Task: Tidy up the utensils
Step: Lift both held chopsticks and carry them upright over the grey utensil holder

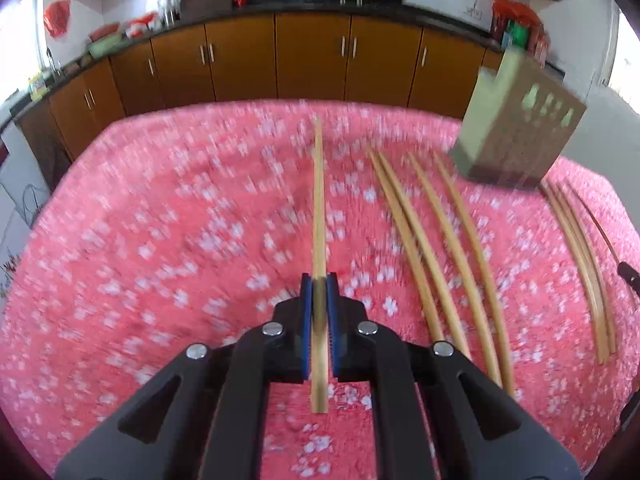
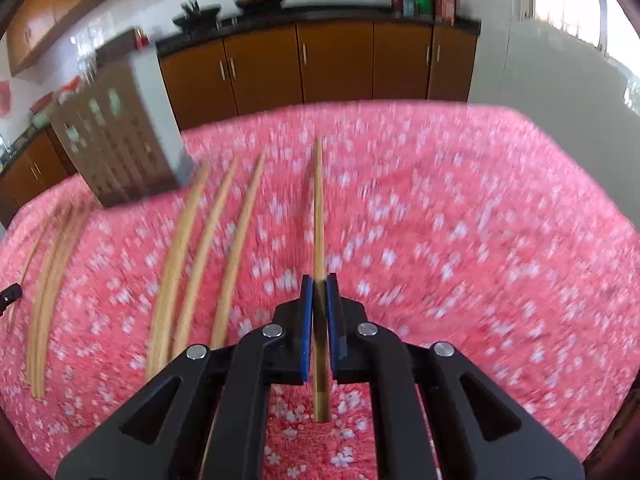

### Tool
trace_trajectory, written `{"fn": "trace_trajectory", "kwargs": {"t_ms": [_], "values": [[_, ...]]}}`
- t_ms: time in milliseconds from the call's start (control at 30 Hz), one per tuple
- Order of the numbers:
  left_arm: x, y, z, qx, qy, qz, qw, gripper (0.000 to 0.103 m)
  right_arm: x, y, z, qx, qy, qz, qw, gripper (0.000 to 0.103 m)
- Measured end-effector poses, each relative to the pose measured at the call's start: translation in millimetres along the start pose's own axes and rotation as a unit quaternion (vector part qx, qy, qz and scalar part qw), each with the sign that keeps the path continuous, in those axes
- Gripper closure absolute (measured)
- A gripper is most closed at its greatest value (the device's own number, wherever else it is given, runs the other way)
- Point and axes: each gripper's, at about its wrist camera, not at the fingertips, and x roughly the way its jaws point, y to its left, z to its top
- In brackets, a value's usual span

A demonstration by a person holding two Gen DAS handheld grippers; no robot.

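Note:
My left gripper (image 1: 319,280) is shut on a wooden chopstick (image 1: 319,200) that points straight ahead over the pink flowered cloth (image 1: 160,240). My right gripper (image 2: 319,282) is likewise shut on a wooden chopstick (image 2: 318,208), its tip aimed forward above the cloth (image 2: 480,240). Several more chopsticks (image 1: 432,248) lie loose on the cloth to the right in the left wrist view, and the same kind of loose chopsticks (image 2: 192,248) lie to the left in the right wrist view. A perforated metal utensil holder (image 1: 516,128) stands beyond them, seen as the holder (image 2: 120,136) at upper left from the right wrist.
Another group of chopsticks (image 1: 580,264) lies past the holder near the cloth's right edge, with a dark object (image 1: 628,274) beside it. Brown kitchen cabinets (image 1: 312,56) and a dark counter with pots run behind the table. Both views are blurred by motion.

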Motion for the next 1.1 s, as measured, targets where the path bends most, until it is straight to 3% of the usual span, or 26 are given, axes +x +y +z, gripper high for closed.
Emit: {"fn": "trace_trajectory", "kwargs": {"t_ms": [167, 267, 467, 700, 867, 967, 1100], "values": [[-56, 11, 27, 0.001, -0.080, 0.007, 0.9968, 0.095, -52, -4, 34, -0.009, -0.093, -0.002, 0.996, 0.095], [-89, 17, 49, -0.010, -0.128, 0.008, 0.9917, 0.095, -71, -8, 49, -0.004, -0.124, 0.001, 0.992, 0.095], [-114, 17, 80, -0.012, -0.161, 0.004, 0.9869, 0.095, -91, -12, 75, 0.003, -0.163, 0.002, 0.987, 0.095], [-132, 9, 99, 0.005, -0.178, -0.004, 0.9841, 0.095, -100, -7, 92, 0.006, -0.180, 0.013, 0.984, 0.095], [-167, -5, 133, 0.002, -0.220, -0.036, 0.9749, 0.095, -134, 3, 126, 0.008, -0.228, 0.052, 0.972, 0.095], [-191, -25, 157, -0.001, -0.251, -0.073, 0.9652, 0.095, -157, 18, 152, 0.009, -0.264, 0.093, 0.960, 0.095], [-208, -47, 178, -0.015, -0.285, -0.108, 0.9523, 0.095, -163, 41, 170, 0.012, -0.282, 0.147, 0.948, 0.095]]}}
